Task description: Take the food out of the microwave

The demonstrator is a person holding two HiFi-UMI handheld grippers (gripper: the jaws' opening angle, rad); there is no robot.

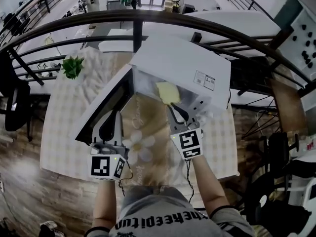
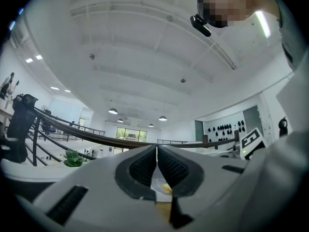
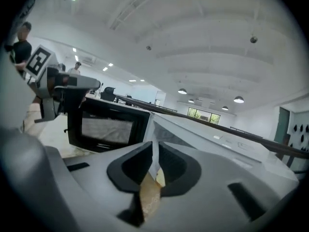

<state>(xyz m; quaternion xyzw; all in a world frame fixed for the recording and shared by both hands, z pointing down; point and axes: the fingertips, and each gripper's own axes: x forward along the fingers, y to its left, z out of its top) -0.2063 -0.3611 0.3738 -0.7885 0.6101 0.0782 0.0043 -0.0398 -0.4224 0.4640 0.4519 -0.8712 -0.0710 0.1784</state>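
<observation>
The white microwave [image 1: 182, 63] stands on the table with its dark door [image 1: 106, 105] swung open to the left. Inside lies the yellow food [image 1: 168, 93] on a pale plate. My right gripper [image 1: 174, 110] points into the opening just below the food; its jaws stand a narrow gap apart with nothing pressed between them, and the food [image 3: 159, 179] shows through the gap of the right gripper [image 3: 155, 151]. My left gripper [image 1: 114, 114] hangs beside the door's inner face, shut and empty. In the left gripper view the left gripper [image 2: 157, 151] frames the food [image 2: 166, 188] below its pads.
A checkered cloth covers the table [image 1: 64, 132], with a flower-print mat [image 1: 140, 147] in front of the microwave. A small green plant [image 1: 73, 66] stands at the table's far left corner. A dark railing [image 1: 148, 16] curves behind the table.
</observation>
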